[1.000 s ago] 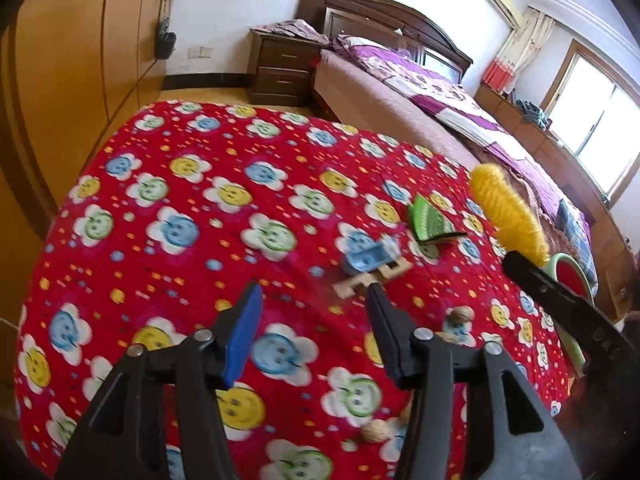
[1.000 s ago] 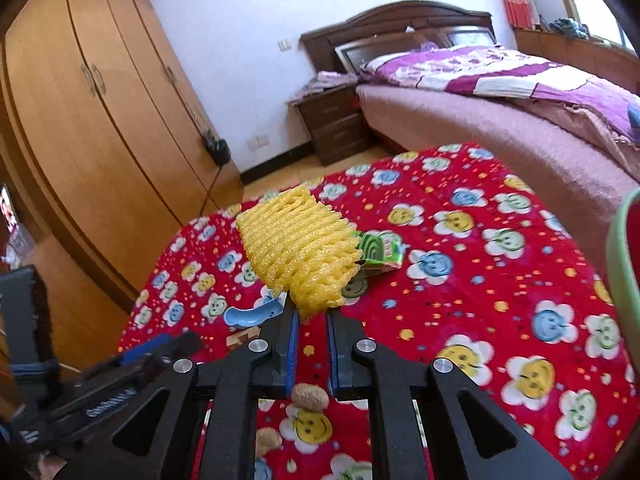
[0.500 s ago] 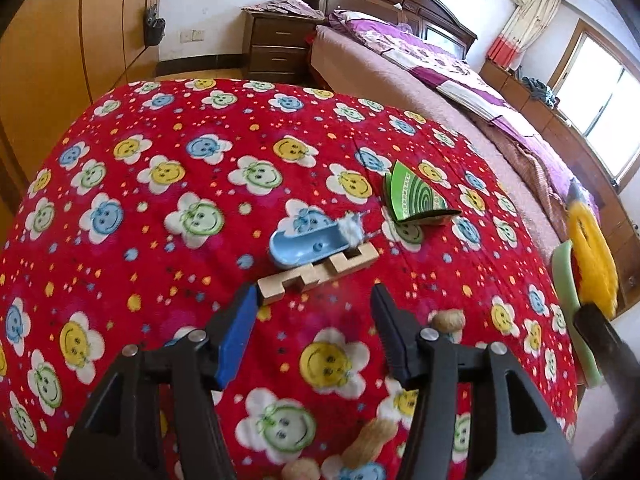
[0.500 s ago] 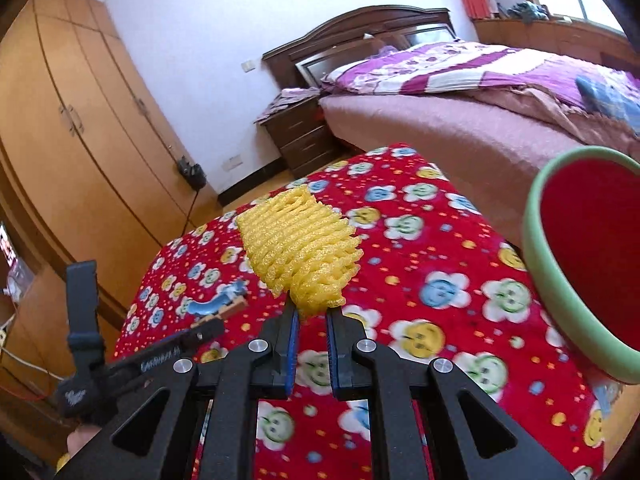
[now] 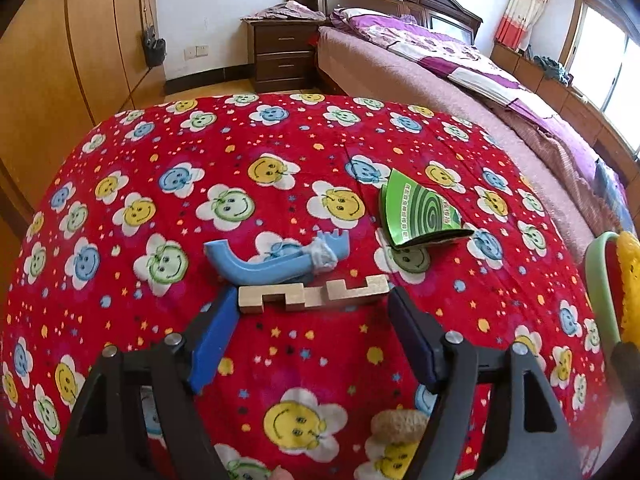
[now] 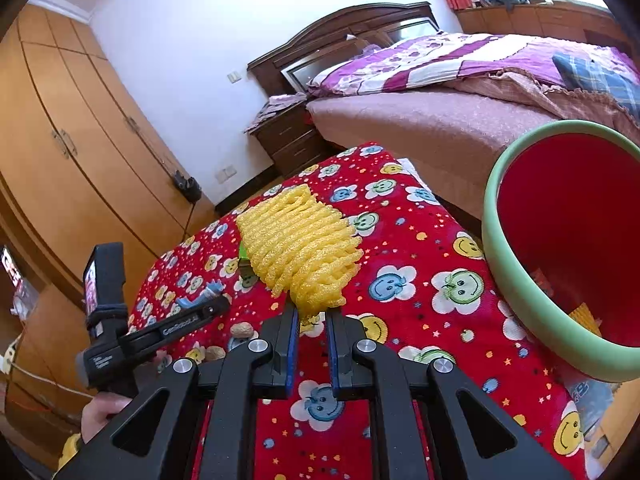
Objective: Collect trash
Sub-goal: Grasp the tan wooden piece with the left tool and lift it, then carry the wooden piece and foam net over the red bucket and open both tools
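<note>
Carrying the yellow foam net [image 6: 298,248] clamped in its jaws toward the red bin [image 6: 492,248] for dropping, the right gripper [image 6: 311,338] is working while the left gripper [image 5: 312,316] is opening its jaws around the wooden block [image 5: 314,298] to grab it.

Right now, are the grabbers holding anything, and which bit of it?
The right gripper pinches the yellow foam net by its bottom edge. The left gripper holds nothing; its jaws are opening around the wooden piece.
</note>
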